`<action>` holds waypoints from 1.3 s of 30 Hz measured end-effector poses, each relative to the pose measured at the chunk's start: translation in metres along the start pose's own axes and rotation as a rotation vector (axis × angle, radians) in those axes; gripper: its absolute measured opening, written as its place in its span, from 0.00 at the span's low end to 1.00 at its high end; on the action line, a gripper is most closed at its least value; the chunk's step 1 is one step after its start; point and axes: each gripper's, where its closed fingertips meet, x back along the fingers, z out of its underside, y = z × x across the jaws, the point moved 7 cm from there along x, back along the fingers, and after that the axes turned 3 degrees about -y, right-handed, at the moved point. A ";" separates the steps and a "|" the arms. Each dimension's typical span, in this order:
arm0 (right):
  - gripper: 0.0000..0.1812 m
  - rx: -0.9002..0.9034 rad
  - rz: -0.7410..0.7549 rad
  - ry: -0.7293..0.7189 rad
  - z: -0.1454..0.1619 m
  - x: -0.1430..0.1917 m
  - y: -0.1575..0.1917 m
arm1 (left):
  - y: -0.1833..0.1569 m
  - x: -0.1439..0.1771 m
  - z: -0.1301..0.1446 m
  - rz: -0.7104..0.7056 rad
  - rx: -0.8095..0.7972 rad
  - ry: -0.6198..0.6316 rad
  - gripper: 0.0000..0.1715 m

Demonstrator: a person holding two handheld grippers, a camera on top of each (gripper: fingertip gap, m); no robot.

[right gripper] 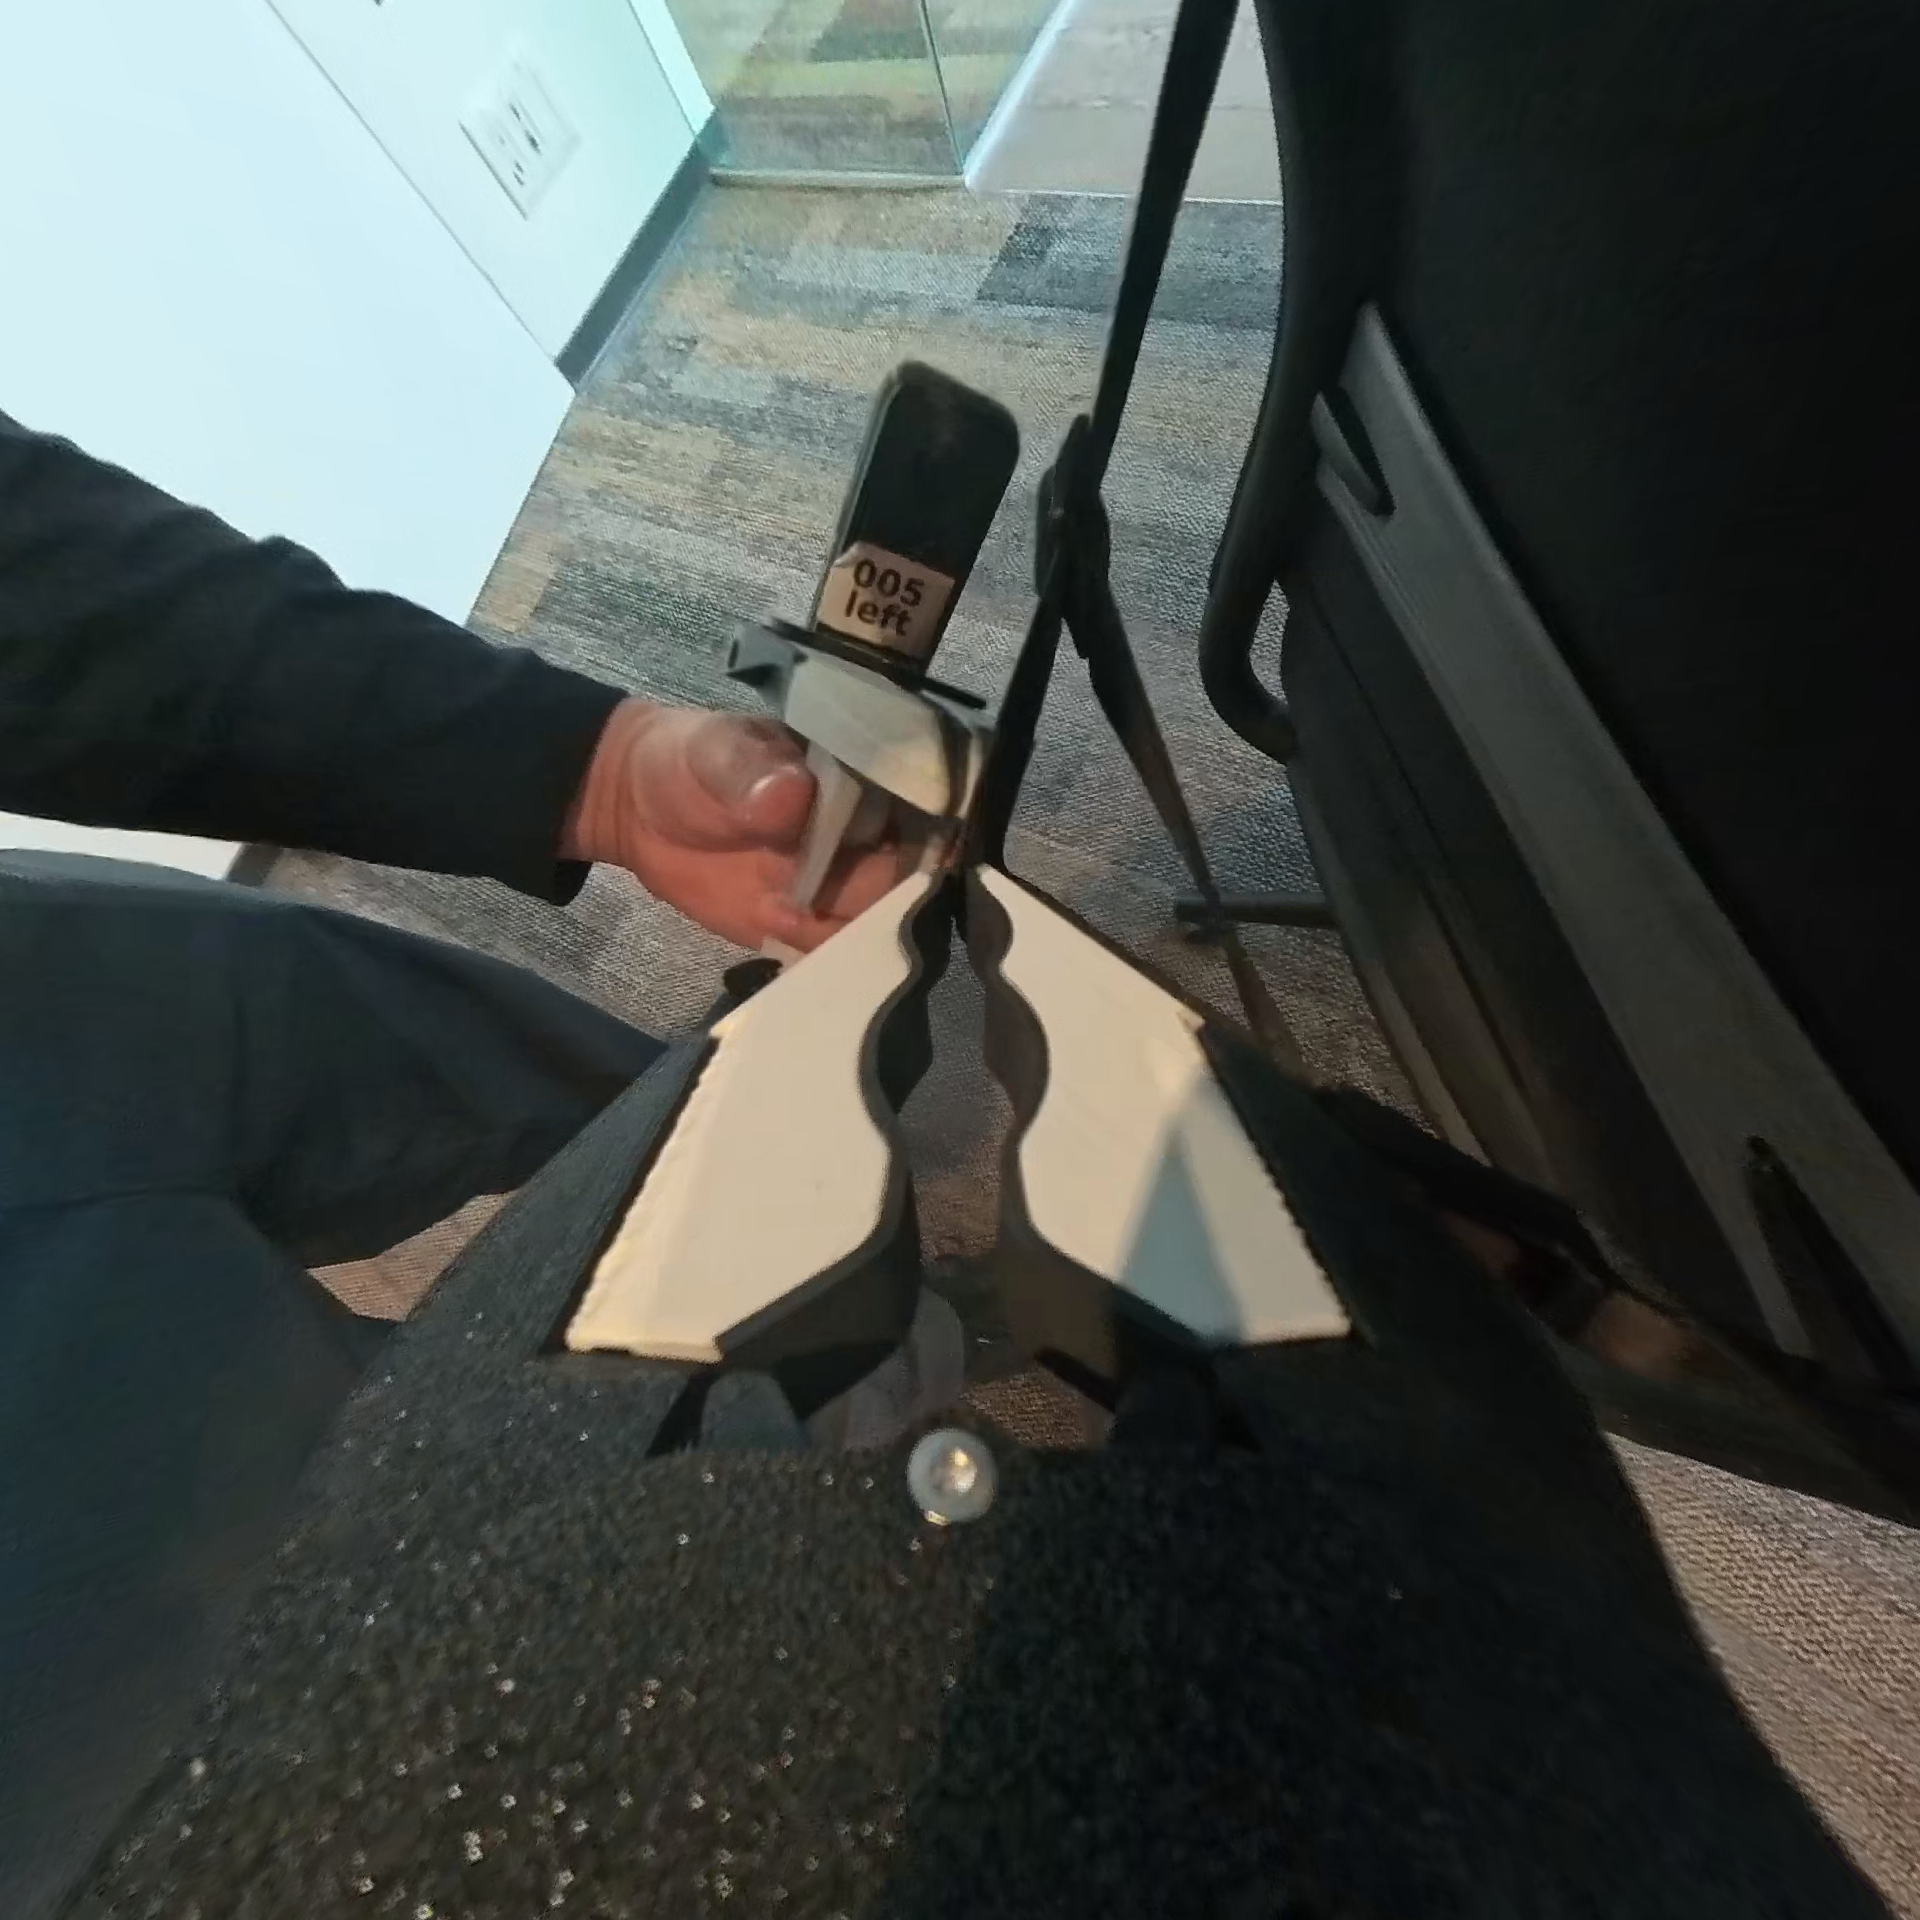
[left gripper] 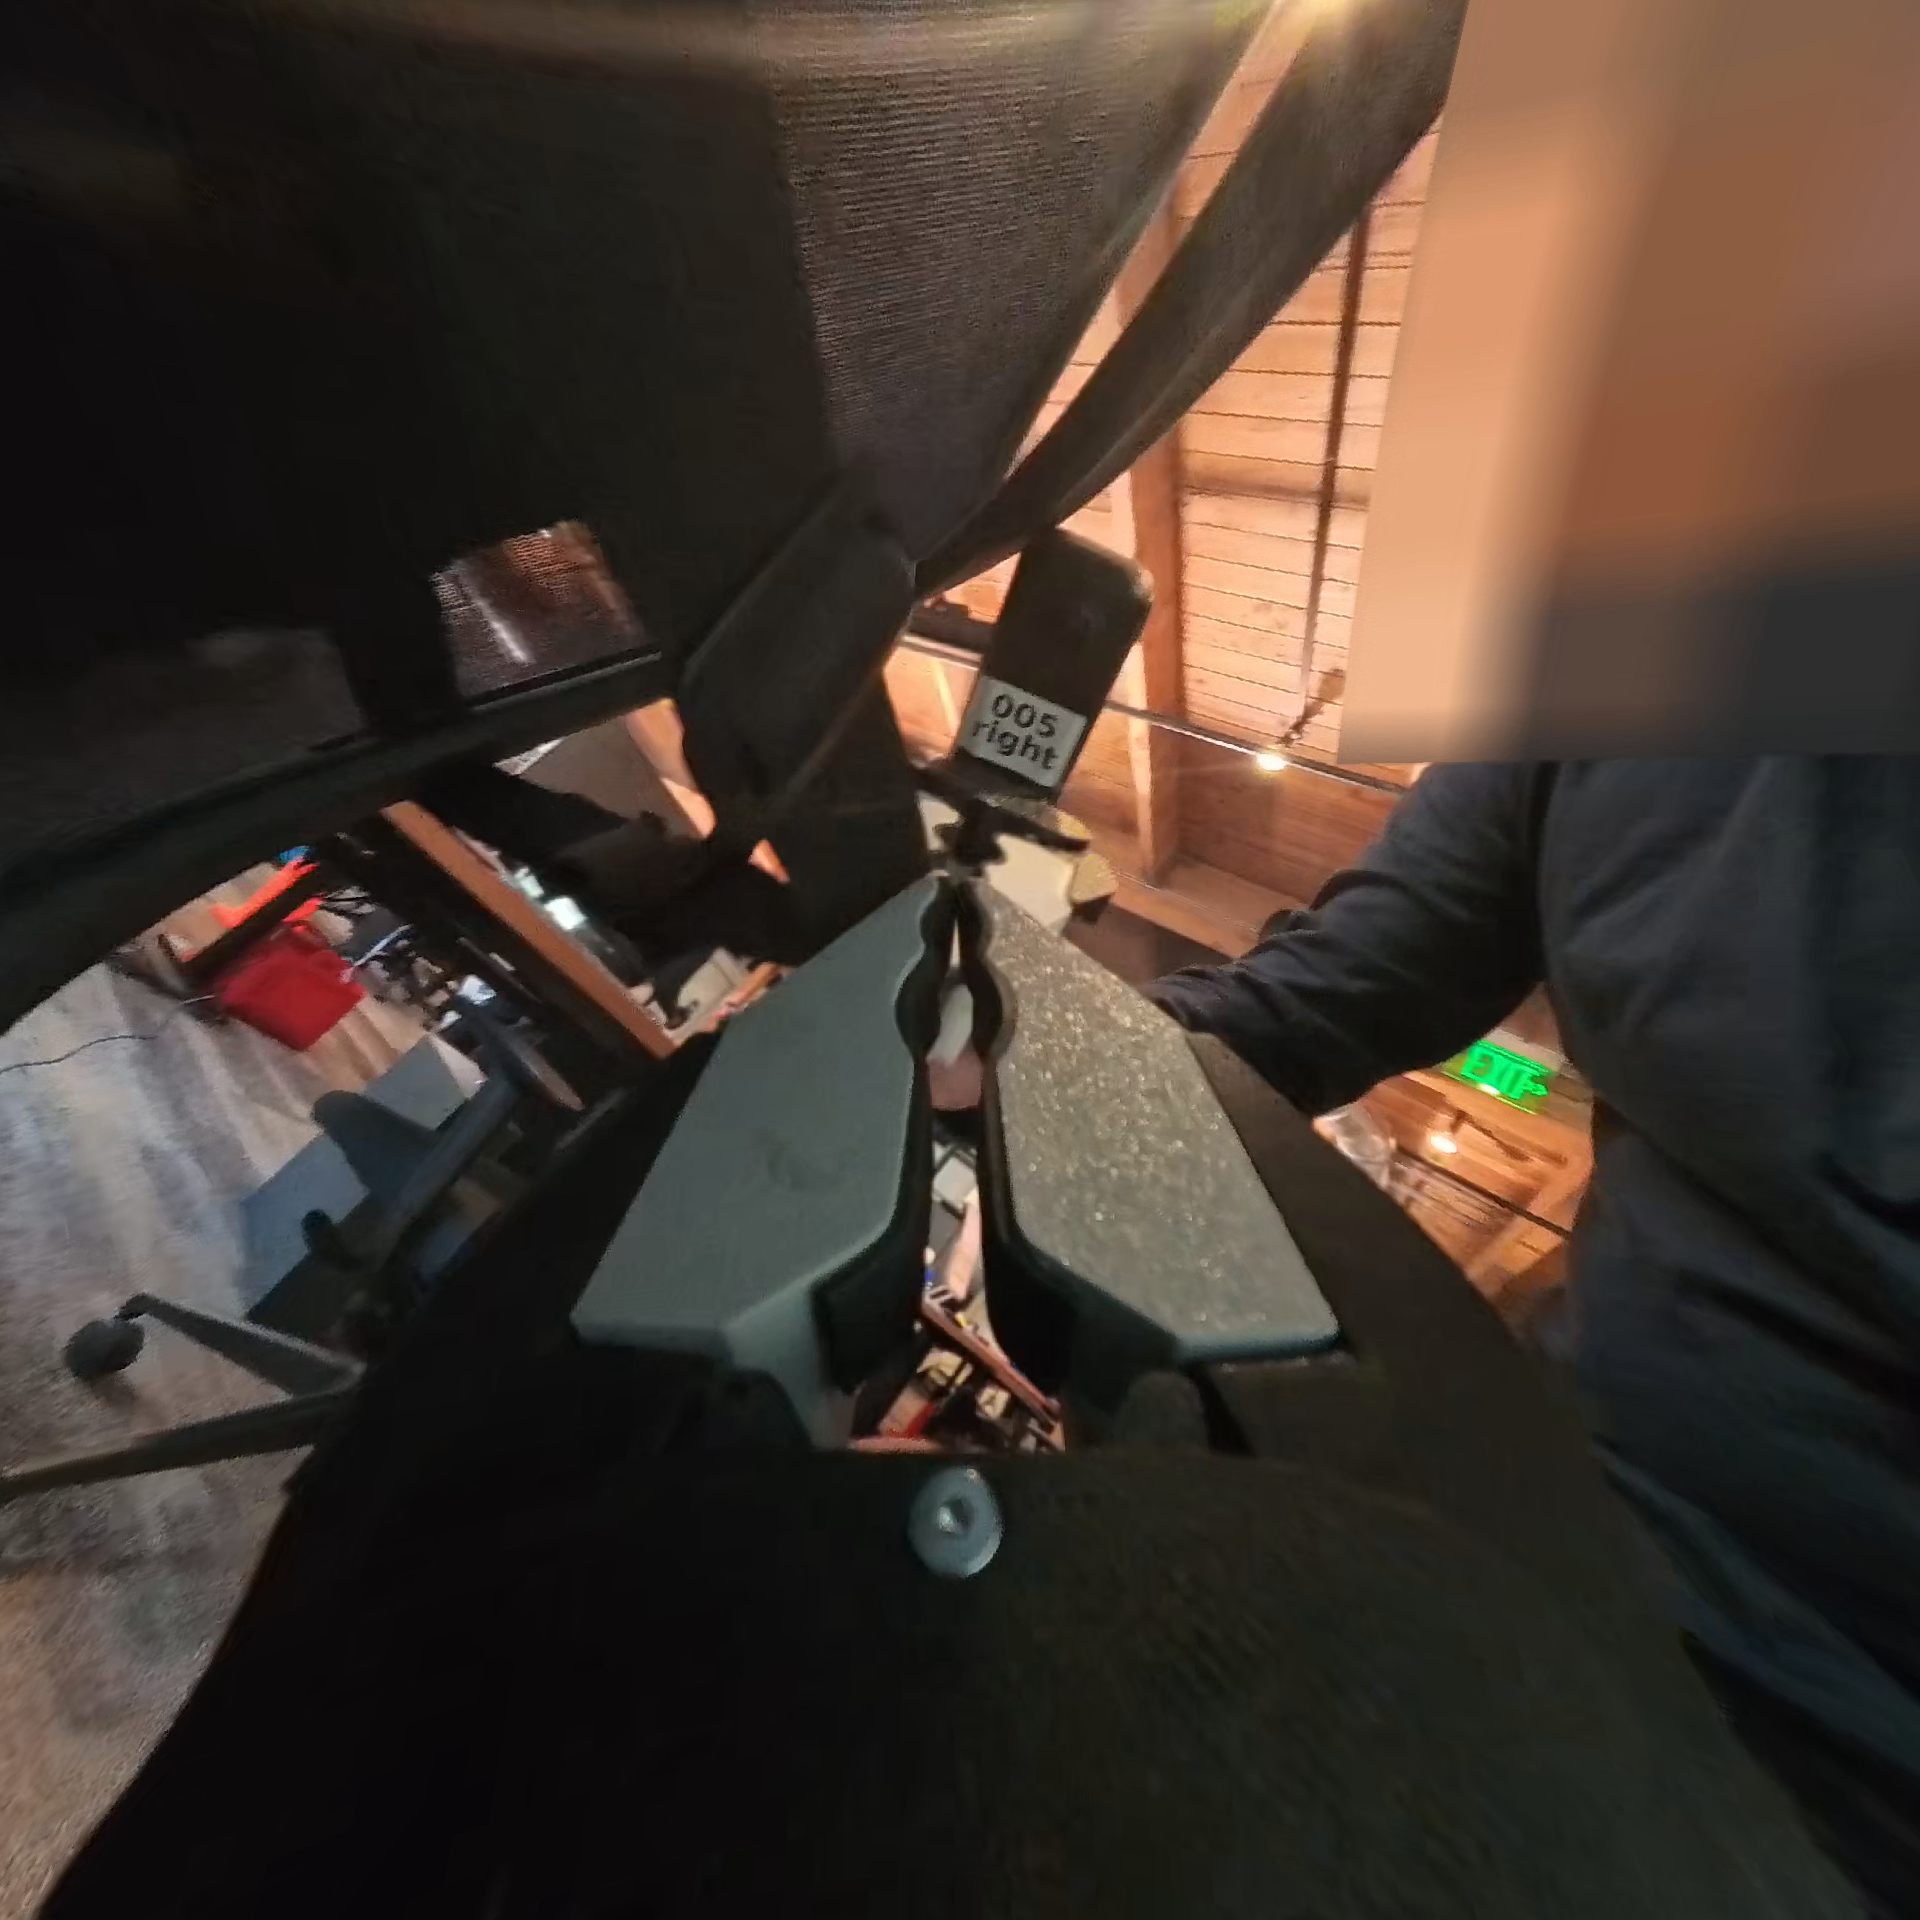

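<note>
A black fabric bag (left gripper: 520, 312) hangs close above, with a black strap (left gripper: 1195, 343) and a buckle (left gripper: 800, 644). My left gripper (left gripper: 951, 899) has its jaws closed, the tips pinching a thin black piece of the strap. My right gripper (right gripper: 951, 883) is also shut, its white fingers (right gripper: 769, 1164) nipping the strap (right gripper: 1132, 312) just below its buckle (right gripper: 1081, 520). The two grippers face each other tip to tip: the right one shows in the left wrist view (left gripper: 1023, 727), and the left one, held by a hand (right gripper: 717, 821), shows in the right wrist view (right gripper: 894, 623).
A person in a dark top (left gripper: 1714, 1143) stands at the right. An office chair base with a caster (left gripper: 104, 1345), a wooden desk (left gripper: 540, 914) and a red bin (left gripper: 291, 987) are at the left. A dark panel with a handle (right gripper: 1558, 727), carpet (right gripper: 831, 364) and a white wall (right gripper: 208, 260) surround the right gripper. The grippers are tip to tip, or close to it.
</note>
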 end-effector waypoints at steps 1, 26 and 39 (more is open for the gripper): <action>0.00 0.005 0.006 -0.005 -0.001 0.002 0.000 | 0.005 0.008 0.002 -0.034 -0.001 0.006 0.00; 0.06 0.390 0.288 0.024 -0.048 0.006 0.017 | -0.009 0.021 -0.004 -0.030 -0.005 -0.127 0.00; 0.04 0.463 0.091 0.302 -0.048 -0.064 0.003 | -0.025 0.023 -0.001 -0.030 -0.073 0.008 0.00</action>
